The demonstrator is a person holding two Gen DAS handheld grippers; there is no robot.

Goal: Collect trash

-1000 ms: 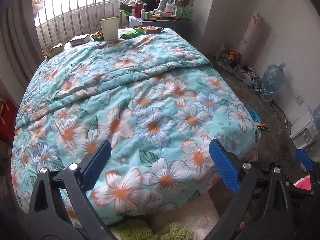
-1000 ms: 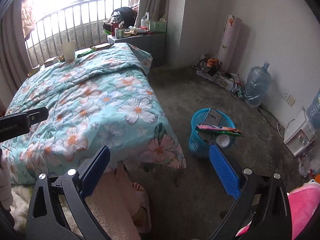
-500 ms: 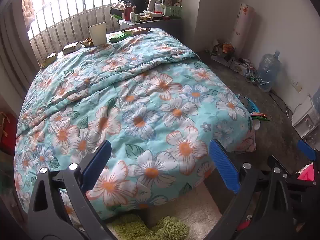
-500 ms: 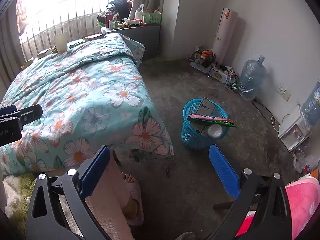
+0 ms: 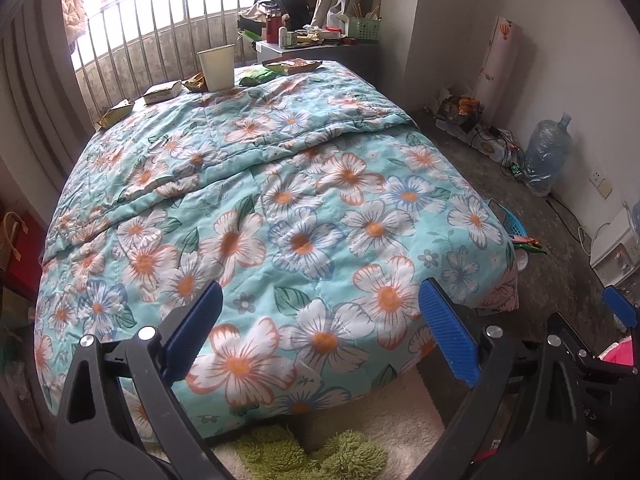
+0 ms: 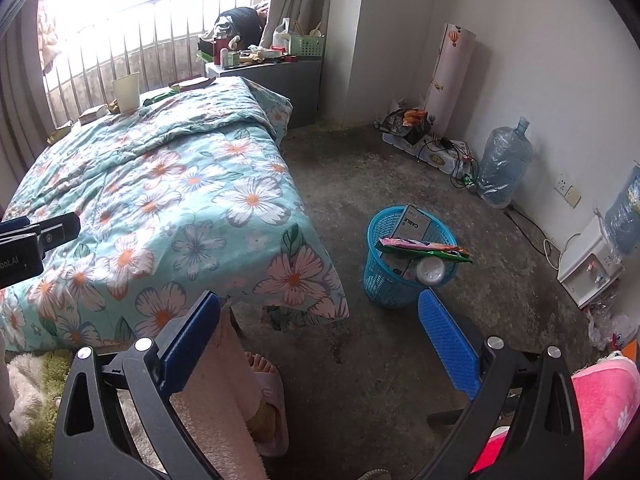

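The right gripper (image 6: 320, 332) hangs with its blue-padded jaws spread wide and empty above a grey concrete floor (image 6: 360, 184). Beyond it stands a blue plastic mesh wastebasket (image 6: 394, 284) — a grey carton, a flat colourful wrapper (image 6: 424, 249) across its rim and a white lid inside. To the left, a floral turquoise quilt (image 6: 168, 184) covers the bed — a white paper cup (image 6: 126, 91) and packets at its far end.

Floral quilt (image 5: 280, 200) bears a paper cup (image 5: 217, 67) (upright) among wrappers (image 5: 160, 92).
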